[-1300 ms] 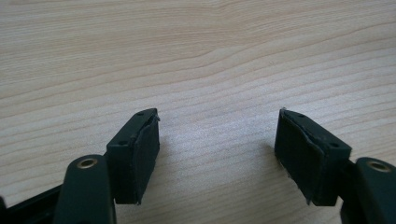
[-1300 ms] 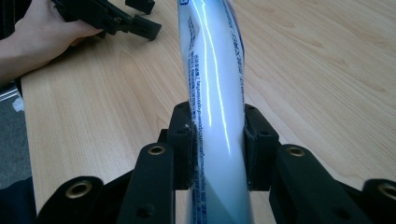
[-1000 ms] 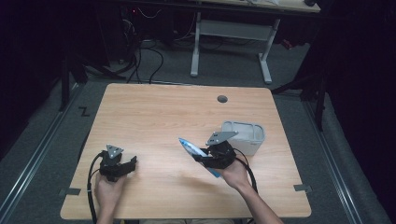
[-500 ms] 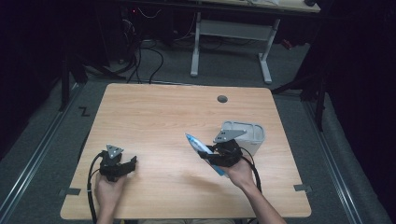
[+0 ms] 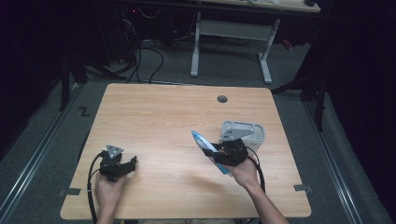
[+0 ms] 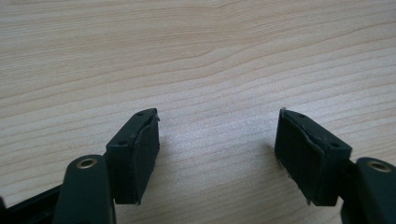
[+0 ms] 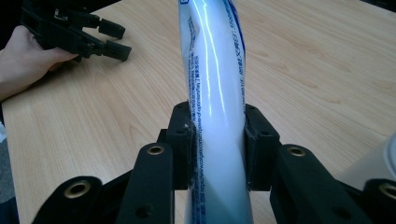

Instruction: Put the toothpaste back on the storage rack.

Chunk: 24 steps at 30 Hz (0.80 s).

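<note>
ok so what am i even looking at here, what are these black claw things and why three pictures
A person sits at a wooden table, holding a hand-held gripper in each hand. One picture looks down from above; the other two come from cameras riding on each gripper. The left gripper rests low over bare wood, jaws apart, holding nothing. The right gripper is clamped on a white and blue plastic packet. A grey container stands on the table just beyond that hand.
</note>
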{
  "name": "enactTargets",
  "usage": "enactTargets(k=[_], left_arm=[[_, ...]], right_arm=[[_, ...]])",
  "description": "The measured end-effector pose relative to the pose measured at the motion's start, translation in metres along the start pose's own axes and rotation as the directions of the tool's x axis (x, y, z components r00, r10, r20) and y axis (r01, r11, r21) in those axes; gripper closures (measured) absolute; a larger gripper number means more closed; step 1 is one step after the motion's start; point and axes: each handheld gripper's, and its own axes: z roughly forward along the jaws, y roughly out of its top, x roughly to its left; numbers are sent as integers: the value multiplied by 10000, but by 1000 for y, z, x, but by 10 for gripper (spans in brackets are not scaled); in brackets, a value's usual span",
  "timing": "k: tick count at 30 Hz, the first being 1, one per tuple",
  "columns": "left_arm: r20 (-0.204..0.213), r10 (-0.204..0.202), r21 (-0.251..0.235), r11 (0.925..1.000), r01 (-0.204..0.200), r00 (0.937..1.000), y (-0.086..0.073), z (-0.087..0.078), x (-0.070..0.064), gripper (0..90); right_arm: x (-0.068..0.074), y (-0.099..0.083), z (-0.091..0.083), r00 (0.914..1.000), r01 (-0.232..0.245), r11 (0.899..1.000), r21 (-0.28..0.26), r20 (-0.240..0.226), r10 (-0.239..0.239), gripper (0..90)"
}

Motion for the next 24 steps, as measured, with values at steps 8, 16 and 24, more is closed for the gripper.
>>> enactTargets(k=[8, 16, 24], left_arm=[[0, 0, 0, 10000, 0, 10000, 0, 0, 0, 311], [-1, -3, -1, 10000, 3, 10000, 0, 0, 0, 311], [-2, -3, 0, 10000, 3, 10000, 0, 0, 0, 311]], right_arm=[[-6, -2, -13, 9995, -100, 9998, -195, 307, 106, 687], [-12, -4, -23, 9979, -277, 9986, -447, 571, 303, 686], [-22, -4, -40, 9943, -396, 9964, -743, 961, 467, 685]])
